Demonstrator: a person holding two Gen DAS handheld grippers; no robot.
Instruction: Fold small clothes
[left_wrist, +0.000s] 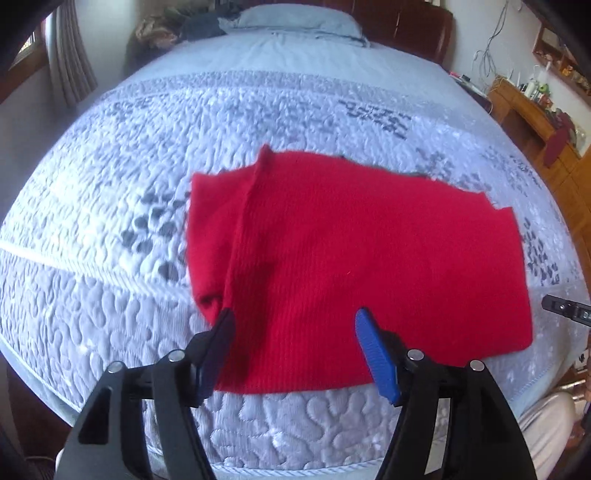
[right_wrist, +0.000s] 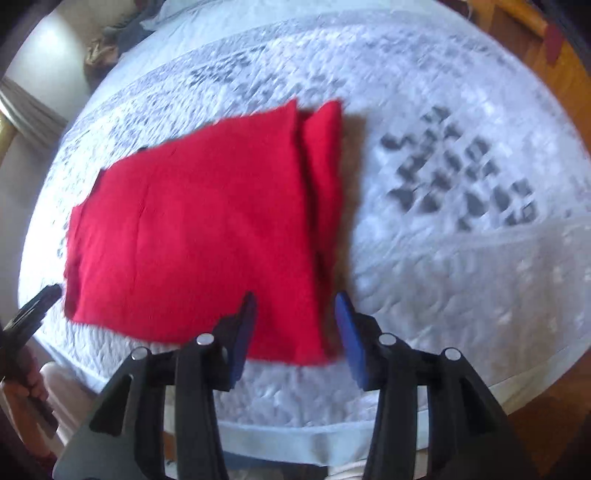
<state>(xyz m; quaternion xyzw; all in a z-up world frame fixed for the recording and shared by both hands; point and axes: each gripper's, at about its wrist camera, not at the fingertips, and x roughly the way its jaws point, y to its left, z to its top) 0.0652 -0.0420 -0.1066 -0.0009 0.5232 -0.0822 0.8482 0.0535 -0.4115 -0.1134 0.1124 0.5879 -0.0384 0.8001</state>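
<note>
A red knitted garment (left_wrist: 351, 266) lies flat on the quilted bed, with one side folded over along its left edge in the left wrist view. My left gripper (left_wrist: 295, 319) hovers open over the garment's near left part; nothing is pinched between its blue-padded fingers. In the right wrist view the same garment (right_wrist: 199, 229) shows a folded strip along its right edge. My right gripper (right_wrist: 296, 300) hangs open above the near right corner, its pads apart from the cloth. The other gripper's black tip shows at each view's edge.
A pale blue-grey quilt (left_wrist: 258, 110) covers the bed, with a pillow (left_wrist: 295, 20) and a heap of dark clothes (left_wrist: 173, 27) at its head. Wooden shelves (left_wrist: 535, 110) stand to the right and a curtain (left_wrist: 70, 55) hangs at the left. A hand (right_wrist: 33, 384) holds the left gripper.
</note>
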